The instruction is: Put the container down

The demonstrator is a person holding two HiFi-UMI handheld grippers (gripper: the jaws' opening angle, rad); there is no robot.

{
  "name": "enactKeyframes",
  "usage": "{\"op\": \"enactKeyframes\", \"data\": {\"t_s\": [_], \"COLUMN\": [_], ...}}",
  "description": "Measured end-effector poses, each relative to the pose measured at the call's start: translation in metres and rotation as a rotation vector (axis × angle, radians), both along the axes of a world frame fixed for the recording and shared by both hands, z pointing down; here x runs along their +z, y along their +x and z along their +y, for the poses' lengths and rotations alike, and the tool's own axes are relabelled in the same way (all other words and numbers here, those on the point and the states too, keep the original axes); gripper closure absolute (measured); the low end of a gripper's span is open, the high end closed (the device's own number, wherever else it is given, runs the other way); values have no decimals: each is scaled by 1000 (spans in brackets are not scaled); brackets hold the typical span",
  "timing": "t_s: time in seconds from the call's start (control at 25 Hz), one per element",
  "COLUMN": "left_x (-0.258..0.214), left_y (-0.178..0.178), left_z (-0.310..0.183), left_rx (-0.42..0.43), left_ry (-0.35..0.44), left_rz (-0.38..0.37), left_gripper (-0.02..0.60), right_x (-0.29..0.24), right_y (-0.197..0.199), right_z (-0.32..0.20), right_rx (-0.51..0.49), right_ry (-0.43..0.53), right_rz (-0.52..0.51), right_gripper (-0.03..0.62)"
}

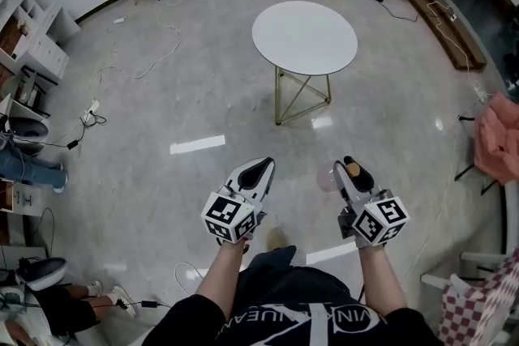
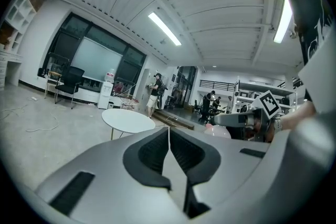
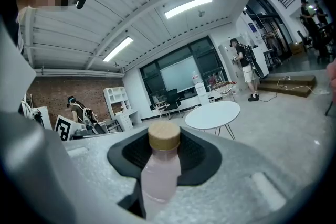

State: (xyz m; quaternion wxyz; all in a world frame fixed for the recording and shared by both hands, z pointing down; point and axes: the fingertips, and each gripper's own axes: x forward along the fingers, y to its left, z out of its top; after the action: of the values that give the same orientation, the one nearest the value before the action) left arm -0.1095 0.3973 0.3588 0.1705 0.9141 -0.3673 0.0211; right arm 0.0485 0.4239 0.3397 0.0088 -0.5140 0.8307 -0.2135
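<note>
My right gripper (image 1: 354, 171) is closed partway on the container (image 1: 351, 169), with the jaws pressing its sides. My left gripper (image 1: 259, 170) has its jaws together, with nothing between them. I hold both out in front of me above the grey floor (image 1: 162, 93), well short of the round white counter (image 1: 304, 36), so the container is up in the air on my right.

The head view gives only the container's tan cap and a pale bit of its body beside the jaw. The right gripper view shows more: the container (image 3: 160, 176) is a pink translucent bottle standing upright between the dark pads (image 3: 197, 157), its cap rising above them, with the counter (image 3: 212, 114) beyond.

In the left gripper view, the left gripper (image 2: 168, 136) has its pads meeting along one seam. The same view catches my right gripper (image 2: 247, 119) from the side, with the container's pink body (image 2: 218, 131) beneath it.
</note>
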Motion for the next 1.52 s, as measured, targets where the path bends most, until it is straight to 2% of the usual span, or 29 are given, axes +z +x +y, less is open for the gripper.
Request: {"op": "enactKeyframes", "data": {"t_s": [0.2,0.48,0.76,1.0,1.2,1.52], "left_x": [1,1,7,4,0,7], "left_y": [-8,-25,-35,-49,-42,-17], "left_z": [-22,-38,-55,-91,-134,-191], "left_rx": [15,-18,-56,-67,-75,-77], "left_ry": [8,9,5,8,7,-23], "left_rz": [2,15,27,21,27,22], "left_gripper": [566,566,566,566,566,566], "right_x": [2,3,8,5,3,9], "right_y": [-7,-14,-21,-42,-44,-22], "right_z": [-23,-45,-70,-109,-148,-206], "right_rx": [19,24,-15,-44,-74,-88], "right_ry": [12,4,4,8,7,-21], "right_rz": [-13,-31,-24,-28,-16,-6], "right_gripper": [471,471,471,471,471,471]}}
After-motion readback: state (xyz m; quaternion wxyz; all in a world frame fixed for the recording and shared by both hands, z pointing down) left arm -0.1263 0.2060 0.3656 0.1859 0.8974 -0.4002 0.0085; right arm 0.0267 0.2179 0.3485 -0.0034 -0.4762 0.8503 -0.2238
